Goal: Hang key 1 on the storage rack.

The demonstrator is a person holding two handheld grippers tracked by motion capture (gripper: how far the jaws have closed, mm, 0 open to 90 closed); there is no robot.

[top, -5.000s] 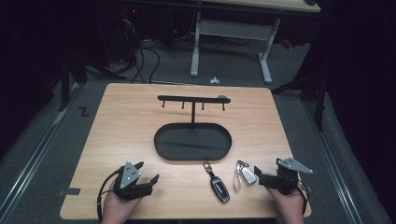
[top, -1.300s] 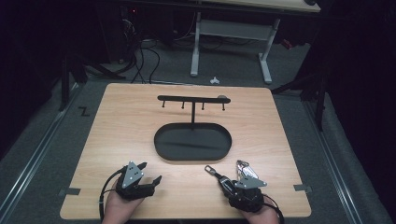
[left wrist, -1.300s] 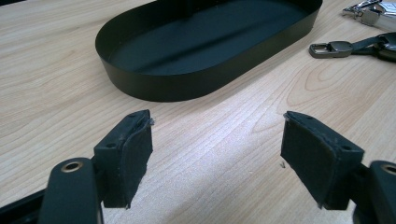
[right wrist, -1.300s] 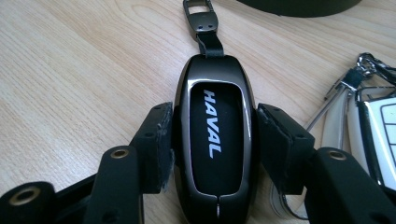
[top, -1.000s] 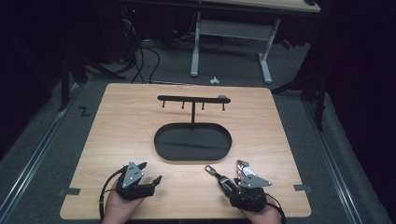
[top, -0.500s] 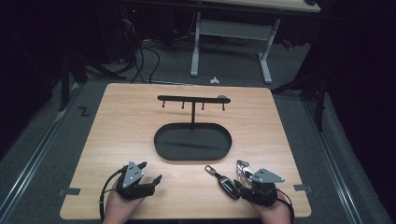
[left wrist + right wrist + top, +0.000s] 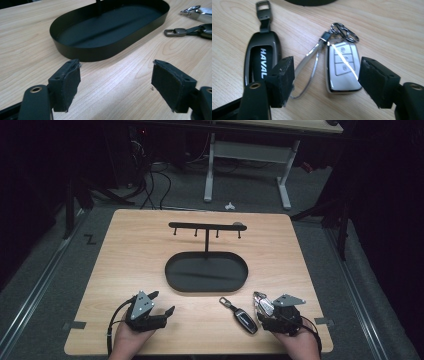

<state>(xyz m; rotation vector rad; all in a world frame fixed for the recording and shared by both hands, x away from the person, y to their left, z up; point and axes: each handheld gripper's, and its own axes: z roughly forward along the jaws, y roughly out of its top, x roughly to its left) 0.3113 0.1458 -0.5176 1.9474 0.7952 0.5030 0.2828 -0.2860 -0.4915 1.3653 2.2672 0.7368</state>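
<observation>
Right gripper (image 7: 327, 82) jaws have just been opening; spread, the silver plastic key fob on a wire loop (image 7: 342, 68) lies on the table between them, unpinched. Dark Haval key case (image 7: 262, 60) just outside one jaw. Left gripper (image 7: 116, 85) has also just been opening, nothing between. The black metal hook stand with oval tray (image 7: 206, 272), beyond both jaws, holds nothing: hanging looks not yet begun.

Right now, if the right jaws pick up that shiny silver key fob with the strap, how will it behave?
The shiny silver key fob looks hard and glossy, so it may slip against the pads. Its thin looped strap and metal ring clip will probably dangle loosely. It lies flat on the wooden table, so rolling seems unlikely.
</observation>
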